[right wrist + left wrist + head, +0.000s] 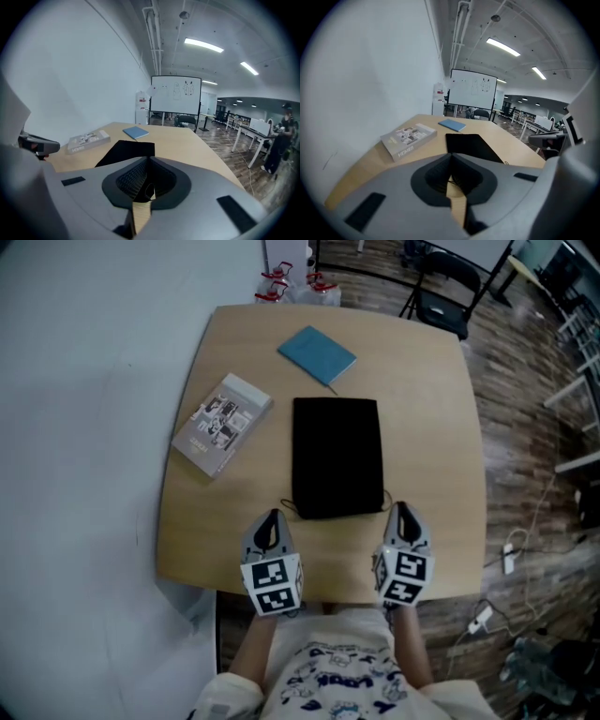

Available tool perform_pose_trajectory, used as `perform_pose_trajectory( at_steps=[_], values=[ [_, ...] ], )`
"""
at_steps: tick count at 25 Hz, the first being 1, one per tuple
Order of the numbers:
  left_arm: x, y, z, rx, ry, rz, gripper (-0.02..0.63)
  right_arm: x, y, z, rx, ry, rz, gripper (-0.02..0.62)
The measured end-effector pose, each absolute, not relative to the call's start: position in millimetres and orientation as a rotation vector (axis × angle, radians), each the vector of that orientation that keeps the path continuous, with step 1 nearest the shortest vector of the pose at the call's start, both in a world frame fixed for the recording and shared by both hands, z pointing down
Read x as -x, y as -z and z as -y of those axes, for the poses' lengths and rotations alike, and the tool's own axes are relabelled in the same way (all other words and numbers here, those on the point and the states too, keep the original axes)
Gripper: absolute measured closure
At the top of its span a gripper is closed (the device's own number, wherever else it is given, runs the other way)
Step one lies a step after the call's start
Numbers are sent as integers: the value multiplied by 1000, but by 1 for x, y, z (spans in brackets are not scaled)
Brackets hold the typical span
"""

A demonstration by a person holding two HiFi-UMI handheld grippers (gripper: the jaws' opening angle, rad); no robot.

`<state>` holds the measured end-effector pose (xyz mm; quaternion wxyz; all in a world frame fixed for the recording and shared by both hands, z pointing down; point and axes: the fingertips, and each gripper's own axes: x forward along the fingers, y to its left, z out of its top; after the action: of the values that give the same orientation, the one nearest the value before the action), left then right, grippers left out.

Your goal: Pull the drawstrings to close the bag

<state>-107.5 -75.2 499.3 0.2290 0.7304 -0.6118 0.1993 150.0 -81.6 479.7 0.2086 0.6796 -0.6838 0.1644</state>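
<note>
Since the black bag lies flat in the middle of the frame with its mouth at the lower edge, wide and not bunched up, the pull looks not yet begun. A thin left drawstring sticks out at the bag's lower left corner. A right drawstring sticks out at the lower right corner.

The left gripper sits just beside the left corner. Its fingers are pressed together, and its own view shows a thin dark string running in between them. The right gripper sits just beside the right corner. Its fingers are pressed together too, with a small loop of string showing between them. So I think the step in hand is the grab, and it looks done.

Next, I think, each string must be pulled out to its own side of the frame. The pinch must stay tight, because the strings are thin and could slip. Nothing holds the bag down, so it may slide on the table.

A book lies to the upper left of the bag, well apart. A blue notebook lies above it.
</note>
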Motion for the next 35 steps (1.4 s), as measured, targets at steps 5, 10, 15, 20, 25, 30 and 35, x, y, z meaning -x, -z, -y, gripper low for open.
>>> perform_pose_trajectory(
  at_steps=[5, 10, 15, 20, 25, 30, 35],
  values=[
    [108, -538, 78, -1919, -581, 1577, 607, -158, -509, 89, -1860, -532, 1830, 597],
    [101, -564, 84, -1889, -579, 1508, 566, -164, -541, 96, -1826, -570, 1787, 595],
    [94, -587, 83, -1818, -598, 1449, 512, -162, -568, 102, -1745, -627, 1770, 556],
    [86, -607, 85, -1748, -595, 1385, 506, -158, -593, 107, -1677, -723, 1744, 506],
    [83, -618, 90, -1678, -556, 1367, 502, -158, -610, 113, -1642, -763, 1717, 506],
    [85, -632, 88, -1598, -571, 1355, 502, -159, -625, 113, -1618, -806, 1677, 506],
    [85, -642, 88, -1528, -552, 1328, 503, -160, -633, 111, -1618, -845, 1650, 506]
  ],
)
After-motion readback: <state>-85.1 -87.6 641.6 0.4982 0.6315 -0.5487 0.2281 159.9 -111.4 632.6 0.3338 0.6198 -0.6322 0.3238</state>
